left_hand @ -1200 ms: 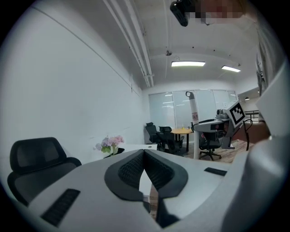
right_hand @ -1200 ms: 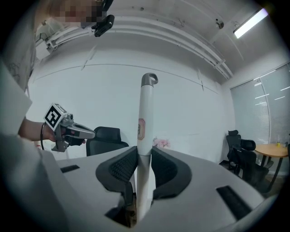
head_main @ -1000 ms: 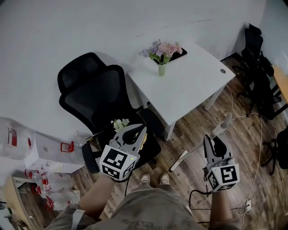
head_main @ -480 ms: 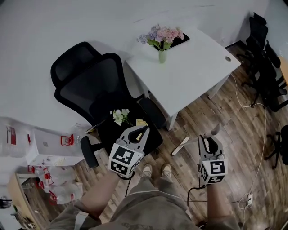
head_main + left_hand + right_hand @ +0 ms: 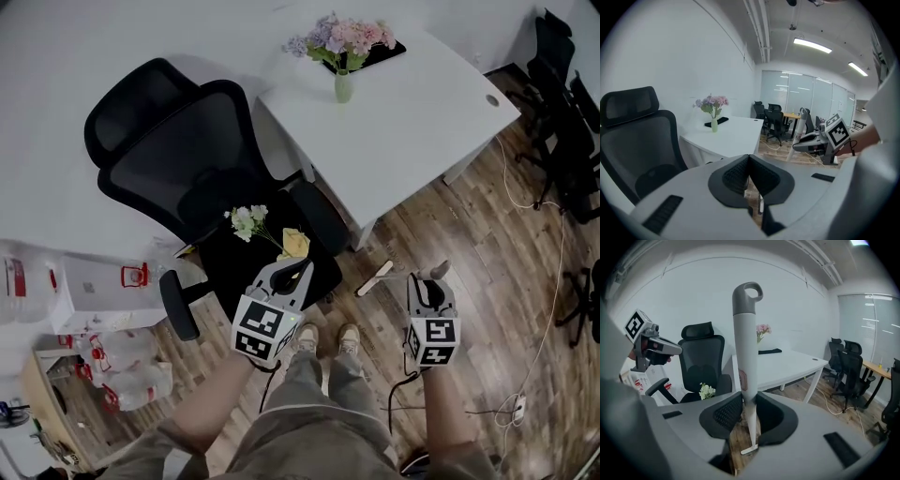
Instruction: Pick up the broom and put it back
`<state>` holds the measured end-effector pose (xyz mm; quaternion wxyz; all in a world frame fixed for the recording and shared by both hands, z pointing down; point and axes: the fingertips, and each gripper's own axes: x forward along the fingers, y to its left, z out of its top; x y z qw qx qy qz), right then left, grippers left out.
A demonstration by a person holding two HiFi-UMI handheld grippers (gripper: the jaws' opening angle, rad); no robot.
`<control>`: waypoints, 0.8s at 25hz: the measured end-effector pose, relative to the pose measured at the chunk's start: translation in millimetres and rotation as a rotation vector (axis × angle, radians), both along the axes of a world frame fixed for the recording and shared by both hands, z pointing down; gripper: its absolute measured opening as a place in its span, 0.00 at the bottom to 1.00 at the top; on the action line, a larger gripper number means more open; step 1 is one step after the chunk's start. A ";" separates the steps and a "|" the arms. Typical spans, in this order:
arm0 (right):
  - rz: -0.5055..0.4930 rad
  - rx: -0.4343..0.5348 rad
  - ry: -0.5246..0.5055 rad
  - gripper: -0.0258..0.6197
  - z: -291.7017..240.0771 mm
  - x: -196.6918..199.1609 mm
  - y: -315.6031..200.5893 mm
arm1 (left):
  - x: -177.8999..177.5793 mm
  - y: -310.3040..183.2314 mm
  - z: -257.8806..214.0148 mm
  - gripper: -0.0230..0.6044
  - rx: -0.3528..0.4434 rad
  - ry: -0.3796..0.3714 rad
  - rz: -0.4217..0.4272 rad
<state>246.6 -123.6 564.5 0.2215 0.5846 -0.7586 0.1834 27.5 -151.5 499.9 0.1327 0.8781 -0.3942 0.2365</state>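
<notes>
The broom (image 5: 746, 348) is a white stick with a grey loop at its top. It stands upright between the pads of my right gripper (image 5: 749, 404), which is shut on it. Its lower end shows below the jaws over the wood floor. In the head view the right gripper (image 5: 429, 289) hangs at the lower right, and the broom's grey tip (image 5: 439, 271) pokes out ahead of it. My left gripper (image 5: 287, 279) is shut and holds nothing, hovering by the front edge of the chair seat. In the left gripper view, its pads (image 5: 740, 173) meet.
A black office chair (image 5: 178, 159) stands ahead on the left, with loose flowers (image 5: 251, 221) on its seat. Behind it is a white desk (image 5: 412, 122) carrying a flower vase (image 5: 343, 84). Cables (image 5: 534, 309) trail over the floor at the right. Boxes and bottles (image 5: 103, 366) are stacked at the left.
Both grippers have sunk lower and come nearer my legs. The broom has come down with the right gripper. Chair and desk now sit higher in the head view.
</notes>
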 end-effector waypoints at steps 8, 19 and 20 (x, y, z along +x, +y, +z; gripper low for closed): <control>0.033 -0.116 -0.010 0.21 63.2 -7.7 -16.2 | -14.1 -6.7 36.3 0.06 -0.076 -0.031 -0.025; -0.046 -0.146 -0.029 0.21 94.6 -43.4 -61.5 | -32.9 -23.7 63.8 0.06 -0.138 -0.039 -0.059; -0.064 -0.143 -0.027 0.21 95.2 -49.0 -68.6 | -33.9 -25.6 65.4 0.06 -0.141 -0.040 -0.060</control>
